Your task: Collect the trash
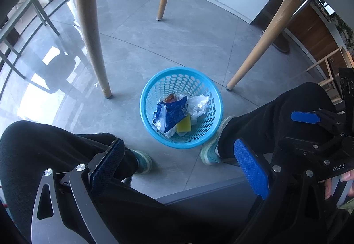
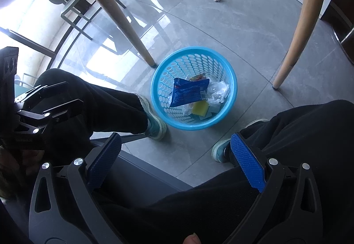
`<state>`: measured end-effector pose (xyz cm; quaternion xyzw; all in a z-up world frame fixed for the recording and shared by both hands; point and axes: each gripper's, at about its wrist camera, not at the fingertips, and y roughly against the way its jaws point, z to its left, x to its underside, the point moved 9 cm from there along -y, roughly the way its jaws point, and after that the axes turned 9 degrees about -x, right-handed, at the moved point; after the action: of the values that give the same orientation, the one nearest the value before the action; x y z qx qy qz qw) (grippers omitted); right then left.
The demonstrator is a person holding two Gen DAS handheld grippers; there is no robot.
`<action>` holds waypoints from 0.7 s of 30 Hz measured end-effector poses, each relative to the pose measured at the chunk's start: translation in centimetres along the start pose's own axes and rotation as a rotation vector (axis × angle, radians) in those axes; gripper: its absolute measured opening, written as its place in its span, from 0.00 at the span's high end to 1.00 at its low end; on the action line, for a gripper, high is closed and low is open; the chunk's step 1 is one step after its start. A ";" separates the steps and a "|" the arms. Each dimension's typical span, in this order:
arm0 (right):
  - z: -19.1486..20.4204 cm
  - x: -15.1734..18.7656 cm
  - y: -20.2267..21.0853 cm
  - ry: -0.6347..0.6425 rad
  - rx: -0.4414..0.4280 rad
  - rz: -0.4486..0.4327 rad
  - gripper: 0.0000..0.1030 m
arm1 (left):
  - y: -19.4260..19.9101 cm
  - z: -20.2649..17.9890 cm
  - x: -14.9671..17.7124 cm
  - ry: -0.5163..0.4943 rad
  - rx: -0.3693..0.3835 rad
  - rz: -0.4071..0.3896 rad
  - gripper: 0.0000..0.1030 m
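Note:
A round blue perforated basket stands on the grey floor between the seated person's feet. Inside it lie a blue snack wrapper, crumpled clear plastic, a yellow sponge and a small red-orange wrapper. My left gripper hangs open above the person's knees, nothing between its blue pads. My right gripper is likewise open and empty, above the lap. The right gripper shows at the right of the left wrist view; the left gripper at the left of the right wrist view.
Wooden table legs stand around the basket. The person's black trouser legs and teal shoes flank it. A chair stands near the bright window at left.

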<state>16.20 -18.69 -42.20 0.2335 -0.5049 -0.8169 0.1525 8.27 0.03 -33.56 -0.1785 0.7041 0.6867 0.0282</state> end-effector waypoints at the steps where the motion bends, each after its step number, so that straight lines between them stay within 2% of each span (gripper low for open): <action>1: 0.0 0.0 0.0 -0.002 -0.002 -0.001 0.08 | 0.0 0.0 0.0 0.000 0.000 0.000 0.06; 21: -0.1 -0.3 -0.3 -0.034 -0.024 -0.009 0.08 | -0.3 0.2 0.0 0.023 0.024 0.013 0.06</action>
<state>16.48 -18.53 -42.49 0.2201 -0.4965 -0.8274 0.1432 8.32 0.21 -33.85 -0.1813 0.7136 0.6765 0.0176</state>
